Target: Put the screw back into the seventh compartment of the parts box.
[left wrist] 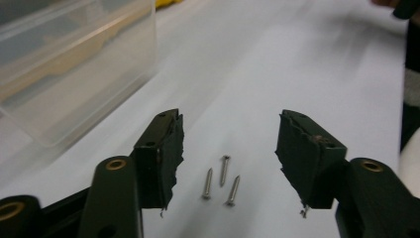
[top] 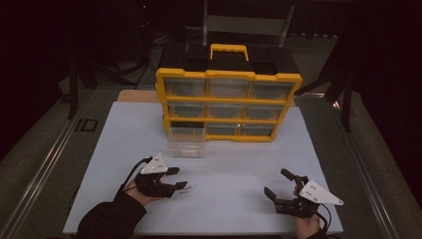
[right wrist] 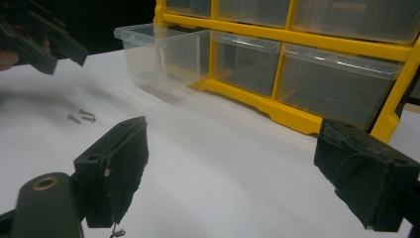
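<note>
Three small metal screws [left wrist: 220, 181] lie close together on the white board [top: 239, 164], seen as tiny specks [top: 185, 189] in the high view. My left gripper [left wrist: 229, 144] hangs low over them with its jaws apart, one pad on each side of the screws and neither touching them. In the high view the left gripper [top: 181, 178] is at the front left, pointing right. My right gripper [top: 274, 181] stands at the front right, wide open with nothing between its jaws [right wrist: 233, 158]. From there the screws [right wrist: 81, 116] and the left gripper [right wrist: 54, 47] are at the far left.
A yellow organizer [top: 229, 102] with clear drawers stands at the back of the board. Its bottom left drawer [top: 186, 142] is pulled out onto the board, just beyond the left gripper. The surroundings are dark; the board's front edge is near both hands.
</note>
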`<state>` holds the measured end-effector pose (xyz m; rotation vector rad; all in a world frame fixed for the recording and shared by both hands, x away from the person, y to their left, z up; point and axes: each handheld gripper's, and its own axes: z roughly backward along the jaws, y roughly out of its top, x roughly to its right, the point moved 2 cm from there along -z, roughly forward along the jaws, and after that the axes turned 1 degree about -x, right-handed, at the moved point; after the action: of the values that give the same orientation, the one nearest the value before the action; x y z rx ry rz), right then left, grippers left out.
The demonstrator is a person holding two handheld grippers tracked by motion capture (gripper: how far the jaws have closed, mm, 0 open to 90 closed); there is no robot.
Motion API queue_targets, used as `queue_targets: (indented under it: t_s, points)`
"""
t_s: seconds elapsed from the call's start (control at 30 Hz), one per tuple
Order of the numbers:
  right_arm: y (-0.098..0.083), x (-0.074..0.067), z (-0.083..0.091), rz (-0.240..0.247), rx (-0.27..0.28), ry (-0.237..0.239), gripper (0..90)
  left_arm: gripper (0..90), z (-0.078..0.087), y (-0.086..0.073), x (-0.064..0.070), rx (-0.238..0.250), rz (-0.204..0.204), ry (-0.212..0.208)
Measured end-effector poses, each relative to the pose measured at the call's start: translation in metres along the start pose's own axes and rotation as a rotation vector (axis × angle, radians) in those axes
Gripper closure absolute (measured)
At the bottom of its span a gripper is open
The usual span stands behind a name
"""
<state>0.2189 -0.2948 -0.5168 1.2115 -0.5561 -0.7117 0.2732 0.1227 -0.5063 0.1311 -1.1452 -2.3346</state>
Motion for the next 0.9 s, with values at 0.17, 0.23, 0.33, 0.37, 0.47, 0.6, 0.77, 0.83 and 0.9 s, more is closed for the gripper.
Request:
queue_targets:
  t_s: [0.17, 0.23, 0.33, 0.37, 0.47, 0.6, 0.77, 0.83, 0.9]
  points:
    - [0.0, -0.001, 0.0, 0.003, -0.002, 0.003, 13.3, 50.5, -0.009, -0.003, -0.004, -0.051, 0.013, 0.004]
    - [0.0, -0.001, 0.0, 0.002, -0.001, 0.004, 13.3, 52.9, -0.012, -0.004, -0.004, -0.07, 0.002, 0.009]
    - [0.0, -0.001, 0.0, 0.001, 0.0, 0.004, 13.3, 56.3, -0.015, -0.006, -0.005, -0.091, -0.016, 0.019]
    - [0.0, -0.001, 0.0, 0.001, 0.0, 0.003, 13.3, 57.5, -0.018, -0.007, -0.005, -0.104, -0.02, 0.017]
    - [0.0, -0.001, 0.0, 0.0, -0.001, 0.005, 13.3, 62.0, -0.023, -0.01, -0.005, -0.136, -0.026, 0.007]
    - [0.0, -0.001, 0.0, 0.002, -0.002, 0.007, 13.3, 66.4, -0.027, -0.012, -0.006, -0.163, -0.032, 0.01]
    - [0.0, 0.0, 0.0, 0.001, -0.003, 0.006, 13.4, 71.6, -0.033, -0.015, -0.009, -0.201, -0.03, -0.002]
    - [0.0, 0.0, 0.0, 0.002, -0.003, 0.007, 13.4, 73.5, -0.034, -0.015, -0.008, -0.21, -0.037, -0.001]
    - [0.0, 0.0, 0.0, 0.0, -0.003, 0.008, 13.4, 75.0, -0.035, -0.016, -0.009, -0.209, -0.034, -0.004]
